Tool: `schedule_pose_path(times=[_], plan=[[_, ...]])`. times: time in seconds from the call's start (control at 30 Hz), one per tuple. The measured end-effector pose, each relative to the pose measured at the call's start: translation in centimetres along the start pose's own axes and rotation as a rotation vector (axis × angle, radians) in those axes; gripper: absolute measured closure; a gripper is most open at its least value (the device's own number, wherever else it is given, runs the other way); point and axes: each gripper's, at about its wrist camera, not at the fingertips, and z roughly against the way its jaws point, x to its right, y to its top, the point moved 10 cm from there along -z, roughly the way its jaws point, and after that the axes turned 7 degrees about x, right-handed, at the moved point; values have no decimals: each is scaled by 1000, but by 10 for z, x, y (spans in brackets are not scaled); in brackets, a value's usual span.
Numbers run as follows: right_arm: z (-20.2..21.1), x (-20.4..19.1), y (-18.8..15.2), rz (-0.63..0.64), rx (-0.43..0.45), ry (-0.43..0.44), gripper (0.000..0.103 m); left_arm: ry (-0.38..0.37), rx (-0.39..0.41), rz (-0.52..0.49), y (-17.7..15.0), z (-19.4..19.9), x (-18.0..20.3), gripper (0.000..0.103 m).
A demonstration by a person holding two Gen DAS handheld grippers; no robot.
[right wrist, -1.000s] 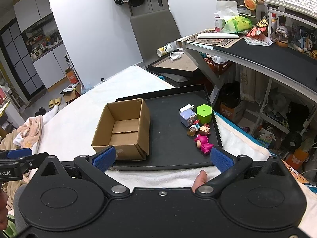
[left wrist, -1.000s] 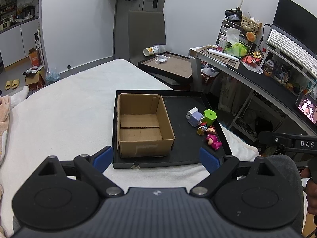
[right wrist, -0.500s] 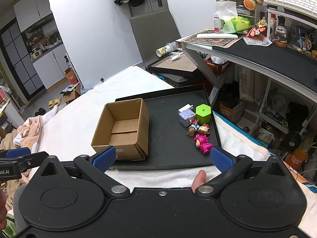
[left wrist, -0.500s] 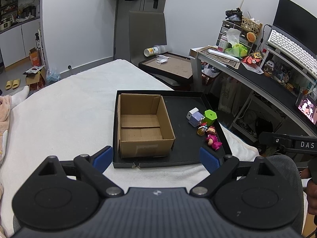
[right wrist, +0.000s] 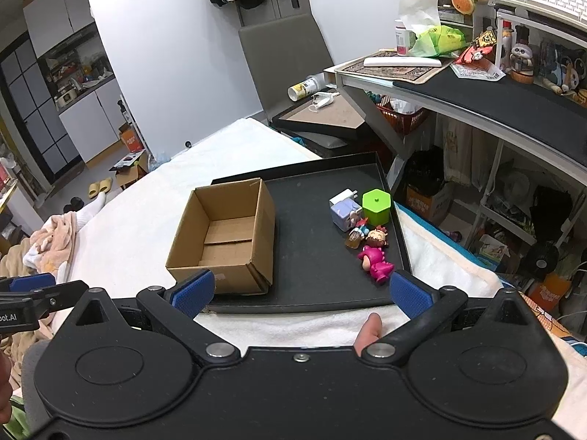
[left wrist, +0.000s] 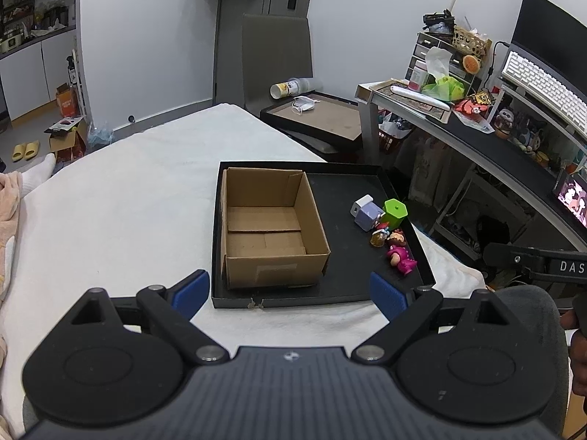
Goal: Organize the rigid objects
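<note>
From the left, we hold our left gripper [left wrist: 288, 293] with its jaws spread wide and empty, short of the near rim of the shallow black tray [left wrist: 323, 299] lying on the white-covered bed [left wrist: 110, 212]. The open brown cardboard box [left wrist: 271, 227] sits empty in the tray's left half, straight ahead of those jaws. Right of it the small rigid toys cluster: a lavender cube figure [right wrist: 344, 215], a green hexagonal container [right wrist: 377, 206] and a pink-suited doll [right wrist: 378, 264] lying with its long axis running away from us. Our right gripper [right wrist: 301, 291], jaws equally wide and empty, is judged nearer; the doll lies just beyond its right finger.
</note>
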Motion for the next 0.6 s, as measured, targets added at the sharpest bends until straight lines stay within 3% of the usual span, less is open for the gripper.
schedule_pose_path(times=[0.6], plan=[[-41,11,-6,-7,-67,-45,0,20,-60,34,-3,-46,-23,10]])
